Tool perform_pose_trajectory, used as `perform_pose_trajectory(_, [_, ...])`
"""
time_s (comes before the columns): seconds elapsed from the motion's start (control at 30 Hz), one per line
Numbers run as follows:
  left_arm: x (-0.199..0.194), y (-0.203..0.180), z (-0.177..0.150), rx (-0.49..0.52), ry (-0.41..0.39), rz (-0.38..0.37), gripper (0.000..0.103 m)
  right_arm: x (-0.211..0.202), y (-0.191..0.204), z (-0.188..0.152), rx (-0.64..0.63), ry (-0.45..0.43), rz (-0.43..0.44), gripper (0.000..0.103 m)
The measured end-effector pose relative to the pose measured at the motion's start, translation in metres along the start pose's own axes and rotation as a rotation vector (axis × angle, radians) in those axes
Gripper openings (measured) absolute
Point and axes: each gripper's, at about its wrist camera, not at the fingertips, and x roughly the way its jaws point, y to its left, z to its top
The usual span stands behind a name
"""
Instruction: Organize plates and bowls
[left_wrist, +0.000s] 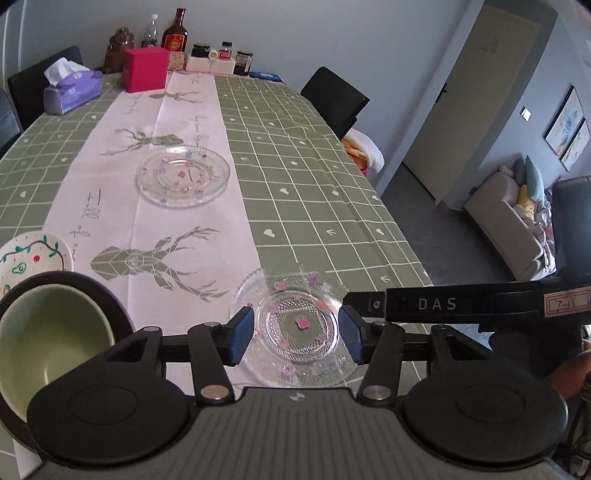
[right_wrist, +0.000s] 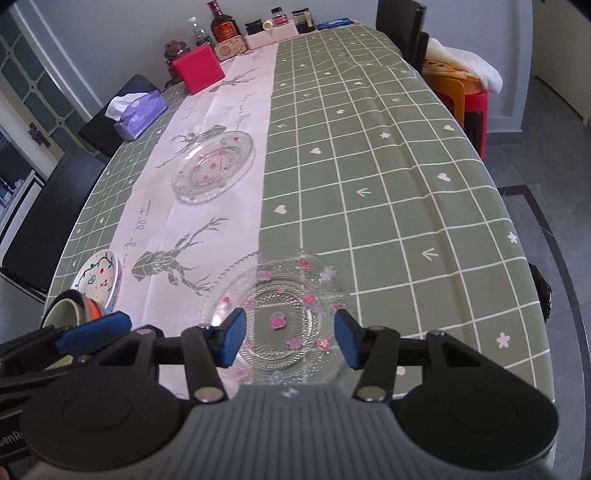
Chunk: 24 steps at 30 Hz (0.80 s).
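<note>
A clear glass plate with pink flowers (left_wrist: 295, 332) (right_wrist: 280, 325) lies at the near table edge. My left gripper (left_wrist: 295, 338) is open above it. My right gripper (right_wrist: 290, 341) is open above the same plate; its body shows in the left wrist view (left_wrist: 461, 304). A second glass plate (left_wrist: 183, 175) (right_wrist: 214, 166) lies farther back on the white runner. A green bowl with a dark rim (left_wrist: 51, 339) (right_wrist: 62, 314) sits near left, nested in an orange bowl (right_wrist: 94, 308). A small white painted plate (left_wrist: 33, 256) (right_wrist: 98, 278) lies beyond it.
A tissue box (left_wrist: 72, 90) (right_wrist: 138, 110), a red box (left_wrist: 146, 68) (right_wrist: 199, 68), bottles and jars (left_wrist: 207, 51) stand at the table's far end. Black chairs (left_wrist: 334, 98) (right_wrist: 400, 26) flank the table. The table edge drops off at right.
</note>
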Motion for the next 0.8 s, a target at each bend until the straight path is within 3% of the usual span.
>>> perform_pose_trajectory(0.2, [-0.028,0.024,0.007,0.025,-0.003,-0.026,0.061,-0.003,0.042,0.006,-0.090,0.009,0.009,0.055])
perform_pose_trajectory(0.47, [-0.064,0.070,0.028,0.114,-0.028,0.033,0.061,0.010,0.099,0.022,-0.165,0.049,0.039,0.056])
perform_pose_trajectory(0.8, [-0.092,0.157,0.053,0.079,-0.048,0.122,0.061,0.043,0.174,0.048,-0.281,0.092,0.054,0.058])
